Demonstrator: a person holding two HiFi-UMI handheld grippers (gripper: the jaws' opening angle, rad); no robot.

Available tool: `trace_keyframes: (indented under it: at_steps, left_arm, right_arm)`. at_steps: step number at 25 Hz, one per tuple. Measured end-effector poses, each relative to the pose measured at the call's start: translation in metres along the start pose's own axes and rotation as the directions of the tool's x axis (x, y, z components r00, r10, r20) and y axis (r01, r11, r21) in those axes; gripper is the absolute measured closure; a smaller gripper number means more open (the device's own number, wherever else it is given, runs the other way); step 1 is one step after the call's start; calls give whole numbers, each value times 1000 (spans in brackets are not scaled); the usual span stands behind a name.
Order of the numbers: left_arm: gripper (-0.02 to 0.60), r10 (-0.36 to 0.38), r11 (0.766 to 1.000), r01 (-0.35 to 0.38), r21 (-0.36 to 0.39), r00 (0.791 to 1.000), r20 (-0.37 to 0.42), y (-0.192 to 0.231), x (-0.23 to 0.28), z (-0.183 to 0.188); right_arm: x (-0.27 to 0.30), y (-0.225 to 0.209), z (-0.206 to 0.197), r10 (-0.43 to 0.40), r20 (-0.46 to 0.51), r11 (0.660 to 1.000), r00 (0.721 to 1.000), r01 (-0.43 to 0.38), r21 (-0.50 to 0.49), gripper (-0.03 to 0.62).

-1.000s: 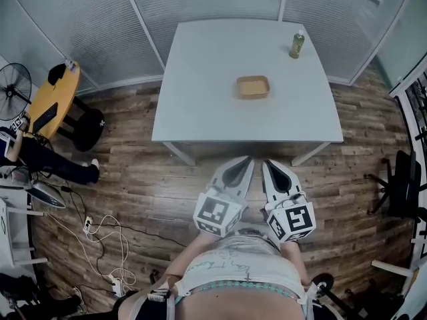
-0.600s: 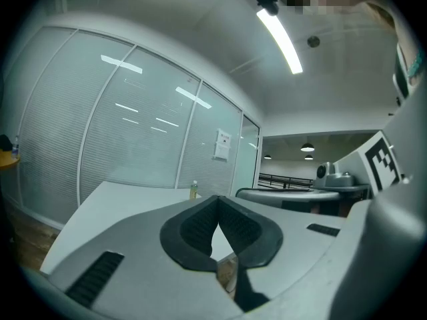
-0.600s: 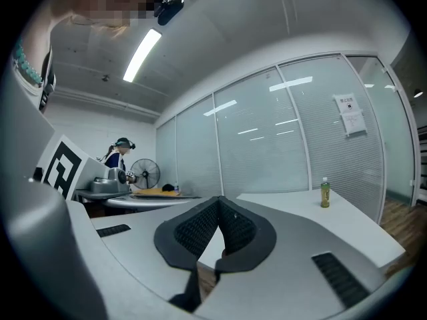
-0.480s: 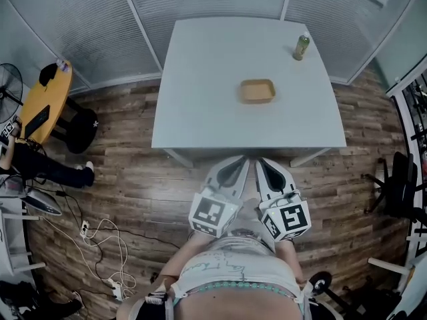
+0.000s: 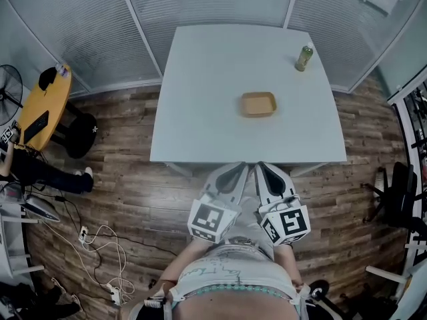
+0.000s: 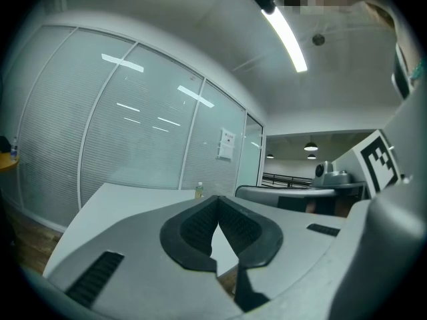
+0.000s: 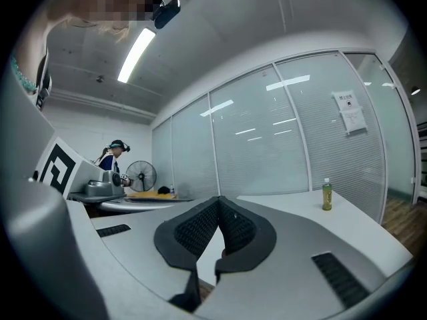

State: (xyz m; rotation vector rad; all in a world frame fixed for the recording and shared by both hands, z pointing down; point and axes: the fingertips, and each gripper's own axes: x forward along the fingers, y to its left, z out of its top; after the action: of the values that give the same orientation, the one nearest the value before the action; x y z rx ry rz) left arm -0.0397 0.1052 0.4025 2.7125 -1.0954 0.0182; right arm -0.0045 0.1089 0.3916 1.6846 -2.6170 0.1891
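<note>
Over the last second both grippers have advanced to the near edge of the white table (image 5: 200, 112). The left gripper (image 5: 235, 172) and right gripper (image 5: 265, 172) have their jaws together, empty. The tan tray (image 5: 258, 104) lies mid-table, well apart from them. A green bottle (image 5: 303, 58), probably tea, stands at the table's far right corner.

The right gripper (image 7: 217, 202) has its jaws together at the tips, nothing between; beyond, a table (image 7: 300, 204) bears what looks like a bottle (image 7: 327, 196).
</note>
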Motion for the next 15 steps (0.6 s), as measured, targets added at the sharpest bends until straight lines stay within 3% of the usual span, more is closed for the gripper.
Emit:
trace_keyframes:
  at_steps: [15]
  left_arm:
    - [578,108,993,-108,41,994,4,65,124,36]
  right_arm:
    - [106,-96,29,113,3,993,994,-113,-17,600]
